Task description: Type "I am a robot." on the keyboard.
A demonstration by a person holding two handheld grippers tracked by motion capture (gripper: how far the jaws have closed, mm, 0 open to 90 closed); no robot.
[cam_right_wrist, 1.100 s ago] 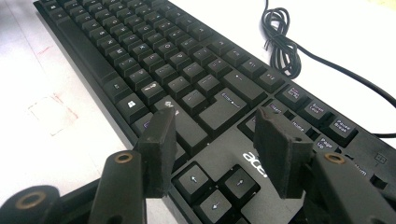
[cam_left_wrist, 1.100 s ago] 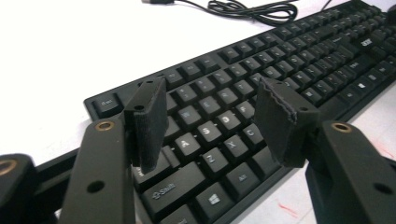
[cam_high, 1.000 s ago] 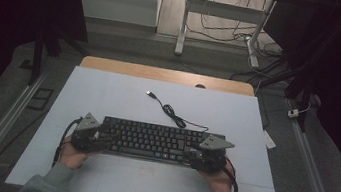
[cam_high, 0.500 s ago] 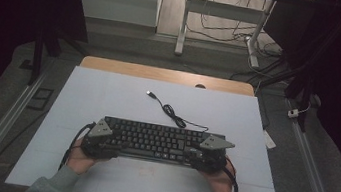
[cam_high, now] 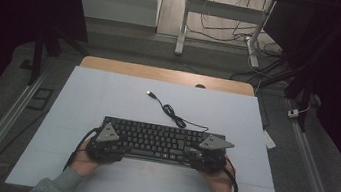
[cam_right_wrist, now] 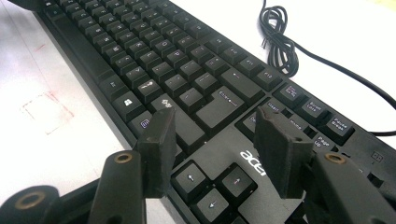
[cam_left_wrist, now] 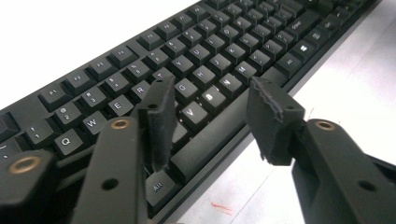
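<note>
Two grippers sit at the near edge of a black keyboard (cam_high: 162,143) that lies flat on the white table (cam_high: 107,97), one at each end of it. Under the left gripper (cam_high: 107,143), seen from above, is the keyboard's left part; in the left gripper view its jaws have just been closing yet stand apart, with the front rim by the space bar (cam_left_wrist: 219,135) between them, one pad over the letter keys, the other out past the rim above the bare table, and neither pad pressing on anything that I can see. At the other end the right gripper (cam_high: 210,154) hovers over the arrow keys (cam_right_wrist: 212,186); in the right gripper view its jaws are spread, both pads above the keyboard's top, with the brand lettering (cam_right_wrist: 252,162) and the arrow cluster in the gap and nothing pinched. Beyond that gripper, past the far rim, the black cable (cam_high: 175,118) runs off in a loose coil across the table and ends in a plug (cam_high: 150,93) well away from both grippers. Near the left gripper's outer pad a faint red mark (cam_left_wrist: 222,206) shows on the table
</note>
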